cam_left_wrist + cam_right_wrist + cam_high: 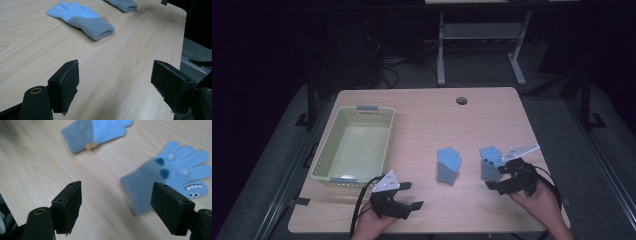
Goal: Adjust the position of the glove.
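Two small blue gloves with grey cuffs lie flat on the wooden table point(432, 125). The left glove point(448, 165) point(82, 18) point(93, 133) rests near the table's middle. The right glove point(490, 162) point(170, 173), with a cartoon face on it, lies just beside my right gripper point(501, 176) point(117, 210), which is open with its jaws wide apart over the bare wood by the cuff. My left gripper point(408, 195) point(116, 87) stands open near the front edge, well short of the left glove, with nothing between its jaws.
A pale green plastic basket point(326, 150) stands on the left side of the table, beside my left gripper. A round cable hole point(461, 100) sits near the far edge. A metal-framed stand point(482, 45) is on the floor beyond the table.
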Tool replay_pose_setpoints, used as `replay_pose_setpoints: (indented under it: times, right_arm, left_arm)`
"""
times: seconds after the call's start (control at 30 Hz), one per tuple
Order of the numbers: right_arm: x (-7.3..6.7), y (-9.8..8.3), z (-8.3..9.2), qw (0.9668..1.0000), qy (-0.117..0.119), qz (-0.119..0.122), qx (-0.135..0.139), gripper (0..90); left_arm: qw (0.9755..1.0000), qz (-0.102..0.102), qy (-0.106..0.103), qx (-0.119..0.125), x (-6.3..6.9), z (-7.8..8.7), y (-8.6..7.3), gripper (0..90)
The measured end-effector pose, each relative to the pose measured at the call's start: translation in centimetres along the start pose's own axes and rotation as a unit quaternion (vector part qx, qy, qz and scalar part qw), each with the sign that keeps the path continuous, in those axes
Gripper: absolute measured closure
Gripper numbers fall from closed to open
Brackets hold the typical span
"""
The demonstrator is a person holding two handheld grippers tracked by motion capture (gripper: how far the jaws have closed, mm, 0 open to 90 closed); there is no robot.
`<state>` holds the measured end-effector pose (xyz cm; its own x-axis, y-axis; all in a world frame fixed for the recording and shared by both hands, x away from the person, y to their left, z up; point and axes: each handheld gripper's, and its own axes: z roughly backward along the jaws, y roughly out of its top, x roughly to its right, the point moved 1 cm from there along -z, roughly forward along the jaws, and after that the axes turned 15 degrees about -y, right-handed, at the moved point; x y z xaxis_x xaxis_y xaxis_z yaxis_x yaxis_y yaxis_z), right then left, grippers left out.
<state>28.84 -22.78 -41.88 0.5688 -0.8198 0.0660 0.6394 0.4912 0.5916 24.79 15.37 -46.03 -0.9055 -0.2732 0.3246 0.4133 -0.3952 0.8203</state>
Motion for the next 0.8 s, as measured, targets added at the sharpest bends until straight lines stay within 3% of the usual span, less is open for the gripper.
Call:
replay_pose_setpoints:
  times: [0.2, 0.33, 0.8]
  right_arm:
    - [1.0, 0.8, 0.0, 1.0, 0.001, -0.002, -0.003, 24.7]
    - [1.7, 1.3, 0.1, 0.9998, 0.01, -0.016, -0.003, 24.8]
    - [4.1, 4.3, 0.8, 0.9997, -0.007, -0.025, -0.003, 24.7]
  left_arm:
    - [0.9999, 0.009, 0.0, 0.007, 0.0, -0.1, 0.0, 22.4]
    - [0.9999, 0.009, 0.001, 0.007, 0.1, -0.2, 0.0, 22.4]
    - [1.0, 0.004, 0.001, 0.005, 0.0, -0.1, 0.1, 22.5]
